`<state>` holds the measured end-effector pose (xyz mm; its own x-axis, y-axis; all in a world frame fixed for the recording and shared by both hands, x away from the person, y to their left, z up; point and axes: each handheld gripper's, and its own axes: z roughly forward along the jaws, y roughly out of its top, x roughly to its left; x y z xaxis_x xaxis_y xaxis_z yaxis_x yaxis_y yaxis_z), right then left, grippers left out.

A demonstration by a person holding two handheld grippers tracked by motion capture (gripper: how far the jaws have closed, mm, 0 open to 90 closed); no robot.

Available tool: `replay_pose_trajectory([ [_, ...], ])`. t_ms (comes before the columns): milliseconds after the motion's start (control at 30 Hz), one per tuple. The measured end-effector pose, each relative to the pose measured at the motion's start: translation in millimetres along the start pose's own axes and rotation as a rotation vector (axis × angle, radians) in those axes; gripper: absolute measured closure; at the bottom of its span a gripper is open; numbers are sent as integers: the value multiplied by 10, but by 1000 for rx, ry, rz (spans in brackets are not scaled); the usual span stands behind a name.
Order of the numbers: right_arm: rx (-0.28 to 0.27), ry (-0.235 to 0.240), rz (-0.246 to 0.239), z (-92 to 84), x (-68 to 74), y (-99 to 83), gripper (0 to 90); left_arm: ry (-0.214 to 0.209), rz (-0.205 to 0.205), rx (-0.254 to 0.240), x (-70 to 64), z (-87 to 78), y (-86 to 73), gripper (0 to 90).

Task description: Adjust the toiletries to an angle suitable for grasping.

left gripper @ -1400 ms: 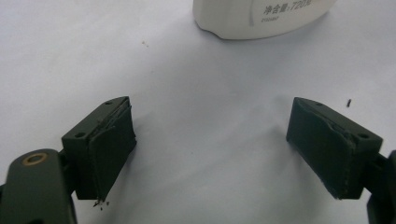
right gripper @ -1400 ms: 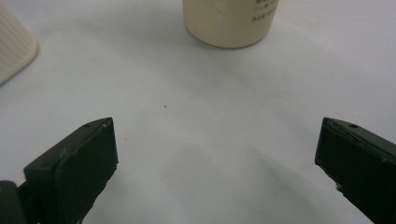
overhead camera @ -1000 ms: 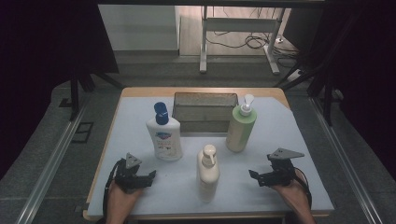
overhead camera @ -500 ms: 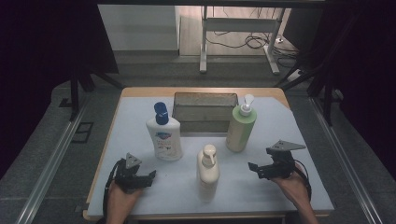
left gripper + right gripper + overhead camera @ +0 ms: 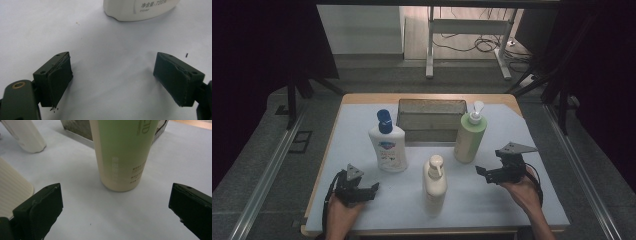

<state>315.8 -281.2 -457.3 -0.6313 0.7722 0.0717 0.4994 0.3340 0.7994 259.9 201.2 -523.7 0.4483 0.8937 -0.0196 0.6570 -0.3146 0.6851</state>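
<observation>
The green bottle (image 5: 470, 138) stands upright right of center in the high view, a tall pump bottle that fades from green at the top to cream at its base, with a white pump head. In the right gripper view it (image 5: 123, 152) rises straight ahead between the two black jaws, small print on its lower side. The right gripper (image 5: 492, 172), wide open and holding nothing, sits just below and right of the bottle, apart from it. Compared with a second ago it has shifted up and left toward the bottle. The left gripper (image 5: 364, 192), also wide open and empty, has stayed at the lower left of the counter (image 5: 537, 200), facing the base of the white bottle with a blue cap (image 5: 387, 145). A cream pump bottle (image 5: 435, 177) stands near the lower center, left of the right gripper. A grey bin (image 5: 431, 114) sits behind the bottles. Bare counter lies to the right of the green bottle, up to the counter's right edge.
</observation>
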Motion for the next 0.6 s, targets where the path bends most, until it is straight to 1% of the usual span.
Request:
replay_pose_trajectory([
  [167,-13,-3,-1,30,-11,92,0,0,0,0,0,0,0,149],
  [233,-15,4,6,44,-17,129,0,0,-1,-1,-1,0,0,149],
  [400,-18,9,2,85,-12,231,0,-1,0,1,1,-1,0,148],
  [600,-23,0,-14,125,-2,345,0,0,0,0,0,0,0,148],
])
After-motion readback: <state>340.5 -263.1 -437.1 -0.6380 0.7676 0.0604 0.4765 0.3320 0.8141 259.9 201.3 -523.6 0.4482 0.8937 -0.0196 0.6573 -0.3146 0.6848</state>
